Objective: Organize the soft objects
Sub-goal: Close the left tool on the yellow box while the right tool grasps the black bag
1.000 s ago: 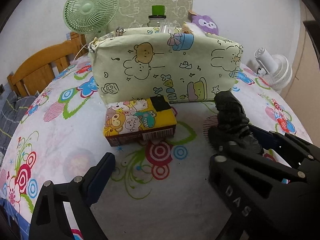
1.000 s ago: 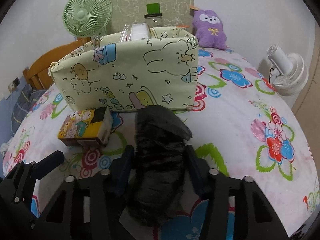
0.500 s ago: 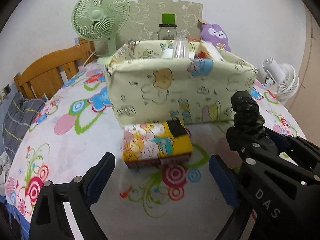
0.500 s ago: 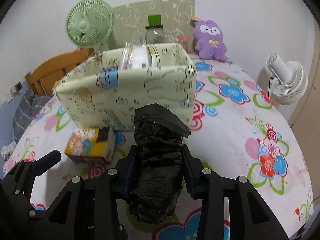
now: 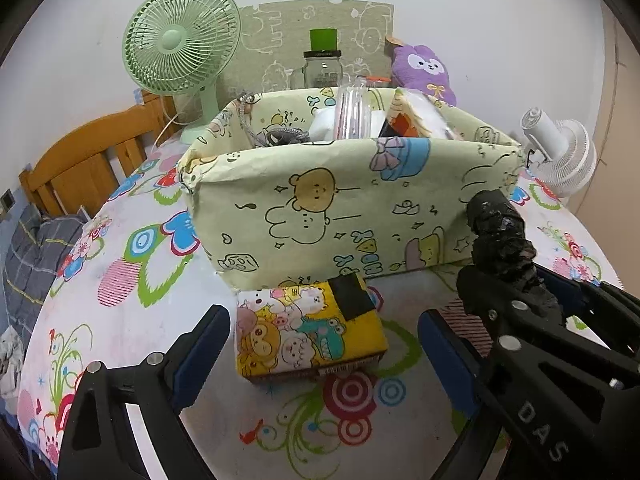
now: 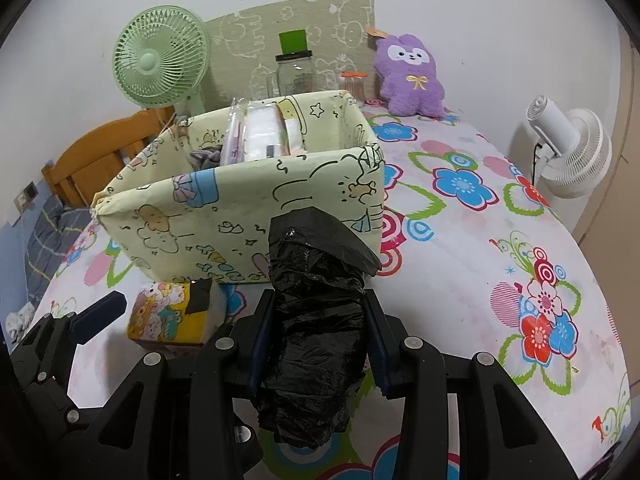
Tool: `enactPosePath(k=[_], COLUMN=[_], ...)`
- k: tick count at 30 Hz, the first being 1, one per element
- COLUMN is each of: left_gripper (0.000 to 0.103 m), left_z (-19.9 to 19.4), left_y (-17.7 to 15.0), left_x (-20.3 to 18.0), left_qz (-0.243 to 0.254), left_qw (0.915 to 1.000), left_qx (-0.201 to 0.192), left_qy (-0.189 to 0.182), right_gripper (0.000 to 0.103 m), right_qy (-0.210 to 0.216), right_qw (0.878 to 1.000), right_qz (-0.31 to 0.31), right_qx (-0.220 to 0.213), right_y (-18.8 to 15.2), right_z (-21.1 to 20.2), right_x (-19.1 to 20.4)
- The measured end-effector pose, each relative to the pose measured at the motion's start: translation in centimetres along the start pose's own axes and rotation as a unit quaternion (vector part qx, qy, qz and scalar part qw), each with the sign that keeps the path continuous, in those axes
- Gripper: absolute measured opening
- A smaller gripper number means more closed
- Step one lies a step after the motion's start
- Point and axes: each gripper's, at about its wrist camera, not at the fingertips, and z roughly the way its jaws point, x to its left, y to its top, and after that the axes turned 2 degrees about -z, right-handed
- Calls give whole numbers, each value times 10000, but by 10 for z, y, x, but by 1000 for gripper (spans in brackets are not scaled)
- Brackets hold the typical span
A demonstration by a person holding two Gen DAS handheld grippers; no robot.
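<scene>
Both grippers have risen over the last second, so the inside of the fabric storage box [image 5: 352, 208] now shows where only its front wall did before. Right gripper [image 6: 316, 344]: clamped on a roll of black plastic bags [image 6: 316, 320], held off the floral tablecloth [image 6: 480, 280] just in front of the box; the right wrist view shows the pads pressed against both sides of the roll, which the left wrist view catches only from the side, poking up at its right edge [image 5: 500, 236]. Left gripper [image 5: 324, 344]: jaws spread wide, holding nothing, straddling the cartoon-print tissue pack [image 5: 308, 332] — the pack lies on the cloth, touching or nearly touching the box front. Box contents: clear plastic packets, a grey cord, white soft packs, seen best from the left wrist. Behind the box: glass jar [image 6: 294, 76], green desk fan [image 5: 180, 40], purple plush toy [image 6: 412, 76] — whole only in the right wrist view. Far right: white fan [image 6: 568, 152].
</scene>
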Motion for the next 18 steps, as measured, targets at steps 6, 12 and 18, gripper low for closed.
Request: enactPosePath(k=[6,12,18], left_gripper=[96,89,77], left_z=[8,17,20], left_y=[1,1,-1], left_x=[2,1,1], left_qz=[23,36,48], left_qw=[10000,9998,9995], left_qx=[76,188,294], left_qy=[46,16,42], right_gripper=[44,44,44], right_qy=[-26,-42,-30], right_qw=[9999,9998,9994], right_qz=[90,145,234], right_qx=[63,128,254], right_y=[0,-1,-3], right_z=[7,11,18], right_x=[0,0,-4])
